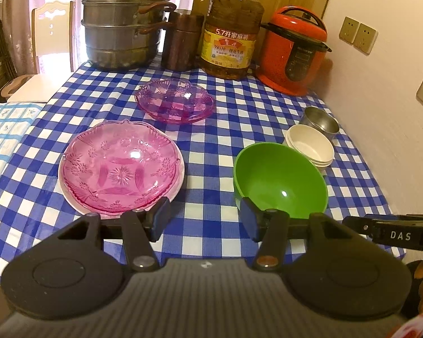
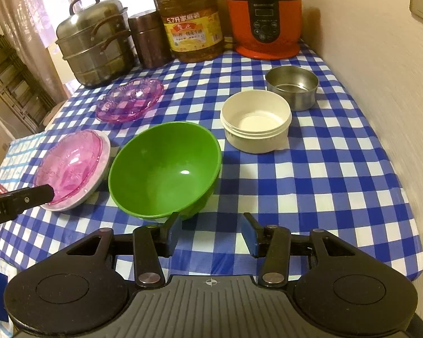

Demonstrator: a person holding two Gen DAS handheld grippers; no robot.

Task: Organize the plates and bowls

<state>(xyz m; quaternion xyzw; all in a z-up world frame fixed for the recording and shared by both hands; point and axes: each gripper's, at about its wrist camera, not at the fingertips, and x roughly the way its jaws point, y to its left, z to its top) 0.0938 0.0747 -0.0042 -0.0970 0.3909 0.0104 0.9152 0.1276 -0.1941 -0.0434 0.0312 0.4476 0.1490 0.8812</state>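
A pink glass plate [image 1: 118, 169] lies on a white plate [image 1: 177, 180] at the table's left; both show in the right wrist view [image 2: 70, 163]. A purple glass dish [image 1: 174, 101] sits further back. A green bowl [image 1: 279, 180] stands front right, with stacked white bowls [image 1: 310, 146] and a steel bowl [image 1: 320, 122] behind it. My left gripper [image 1: 206, 219] is open and empty between the pink plate and the green bowl. My right gripper [image 2: 213, 232] is open and empty just in front of the green bowl [image 2: 166, 166].
A steel steamer pot [image 1: 124, 25], a brown canister [image 1: 182, 42], a large oil bottle [image 1: 231, 31] and a red pressure cooker [image 1: 293, 50] line the table's back edge. A wall with sockets [image 1: 358, 35] runs along the right. A chair [image 1: 53, 33] stands at the left.
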